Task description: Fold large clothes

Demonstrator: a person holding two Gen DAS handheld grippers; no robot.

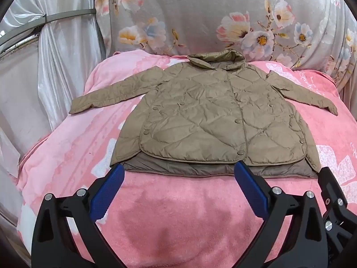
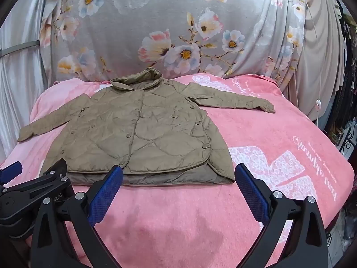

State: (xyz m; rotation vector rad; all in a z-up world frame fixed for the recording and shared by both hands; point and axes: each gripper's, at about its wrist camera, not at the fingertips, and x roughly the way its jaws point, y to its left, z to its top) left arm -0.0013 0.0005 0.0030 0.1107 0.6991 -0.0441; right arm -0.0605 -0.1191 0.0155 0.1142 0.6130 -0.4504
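Blanket [image 1: 178,212] bare near us; jacket [image 1: 212,116] flat on it, buttoned, sleeves spread; left gripper [image 1: 179,174] and right gripper [image 2: 178,176] both wide, empty, just short of hem; suggest pinching sleeve cuffs first, fold inward.

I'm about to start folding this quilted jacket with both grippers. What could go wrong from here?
1. The jacket is puffy and slick-looking, so folds may spring open or slip from the fingers.
2. The pink blanket beneath is soft; a low pinch at the hem could grab it too.
3. The left gripper and right gripper sit close together and could collide.
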